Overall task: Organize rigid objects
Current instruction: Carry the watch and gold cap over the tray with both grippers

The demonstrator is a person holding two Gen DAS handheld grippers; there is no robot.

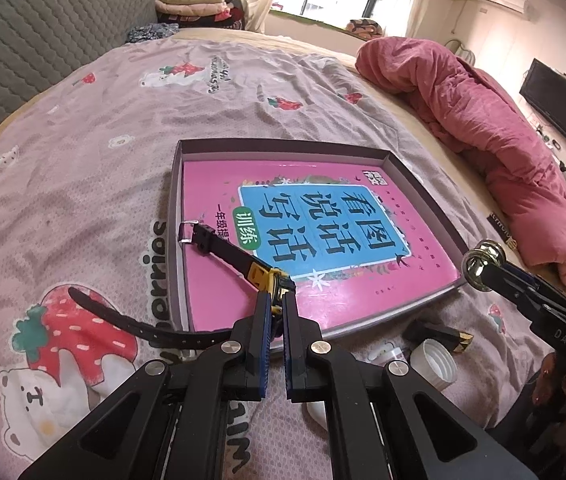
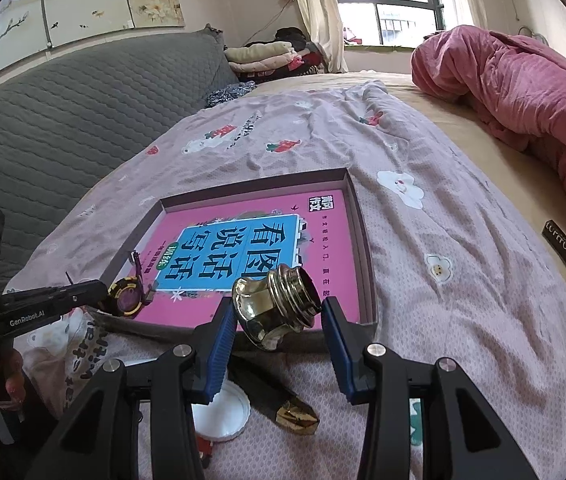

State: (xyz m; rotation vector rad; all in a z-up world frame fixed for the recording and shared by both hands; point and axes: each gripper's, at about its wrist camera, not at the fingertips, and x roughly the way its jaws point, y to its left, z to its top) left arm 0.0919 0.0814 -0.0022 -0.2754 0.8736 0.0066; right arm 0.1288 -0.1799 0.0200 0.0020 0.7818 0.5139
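Note:
A shallow purple tray (image 1: 423, 184) lies on the bed and holds a pink book (image 1: 219, 184). My left gripper (image 1: 277, 300) is shut on a black and yellow wristwatch (image 1: 271, 280) at the tray's near edge; its strap (image 1: 219, 242) lies across the book. In the right wrist view the watch (image 2: 127, 296) sits at the left gripper's tip over the tray (image 2: 367, 240). My right gripper (image 2: 279, 312) is shut on a shiny gold metal knob (image 2: 275, 308), held just above the tray's near rim. The knob (image 1: 483, 264) also shows in the left wrist view.
A white plastic cap (image 2: 223, 412) and a black object with a gold tip (image 2: 295, 412) lie on the patterned sheet (image 1: 83, 160) in front of the tray. A pink quilt (image 1: 483, 120) is bunched at the right. A grey padded headboard (image 2: 63, 120) runs along the left.

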